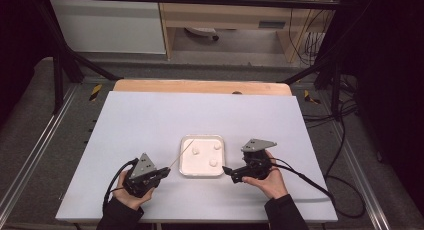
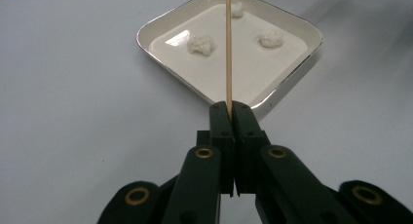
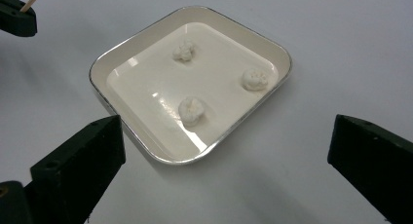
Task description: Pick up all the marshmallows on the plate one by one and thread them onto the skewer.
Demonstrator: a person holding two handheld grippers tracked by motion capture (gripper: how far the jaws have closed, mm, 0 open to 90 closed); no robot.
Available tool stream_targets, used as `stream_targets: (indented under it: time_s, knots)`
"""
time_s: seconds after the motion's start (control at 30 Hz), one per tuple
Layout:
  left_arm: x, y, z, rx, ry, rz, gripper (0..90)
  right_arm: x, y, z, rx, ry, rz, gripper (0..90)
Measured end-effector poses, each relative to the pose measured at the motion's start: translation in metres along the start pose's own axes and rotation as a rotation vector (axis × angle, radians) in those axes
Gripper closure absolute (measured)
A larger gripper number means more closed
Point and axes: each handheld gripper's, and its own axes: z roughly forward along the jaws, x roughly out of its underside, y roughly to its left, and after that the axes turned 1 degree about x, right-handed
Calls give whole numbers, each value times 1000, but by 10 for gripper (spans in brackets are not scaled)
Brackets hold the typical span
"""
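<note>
No writing, label or number can be read; any small print is perhaps too blurred.

High view: dim surround, table (image 1: pixel 150 120) evenly lit from above, soft focus, low detail. Glare streaks on the tray (image 3: pixel 272 92) floor just ahead of the right gripper (image 3: pixel 224 156). Its jaws blur at frame bottom. Soft shadows beside the left gripper (image 2: pixel 229 112).
</note>
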Motion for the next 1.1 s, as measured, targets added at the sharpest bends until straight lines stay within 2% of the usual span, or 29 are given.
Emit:
stream_targets:
  time_s: [0.17, 0.23, 0.43, 0.6, 0.77, 0.8, 0.83, 0.87, 0.97, 1.1]
  knots:
    - [3, 3, -3, -10, -18, -15, 889, -5, 4, 15, -7, 7, 3, 16]
    - [4, 4, -3, -3, -17, -23, 889, -8, 6, 21, -23, 7, 13, 21]
    - [6, 5, -1, 1, -21, -39, 889, -13, 11, 38, -29, 9, 22, 38]
    - [7, 7, 0, 6, -27, -50, 889, -13, 12, 48, -34, 20, 3, 82]
    - [8, 7, 1, 15, -26, -52, 889, -10, 14, 57, -57, 41, -21, 217]
    - [8, 6, 1, 13, -28, -52, 889, -9, 14, 59, -49, 54, -20, 293]
    - [8, 6, 1, 13, -29, -51, 889, -8, 14, 60, -51, 53, -24, 325]
    - [8, 6, 2, 15, -26, -51, 889, -8, 14, 60, -51, 53, -24, 325]
    - [8, 4, 3, 16, -26, -47, 889, -6, 14, 65, -57, 65, -7, 444]
    - [8, 4, 3, 13, -29, -49, 889, -5, 13, 68, -59, 80, 6, 502]
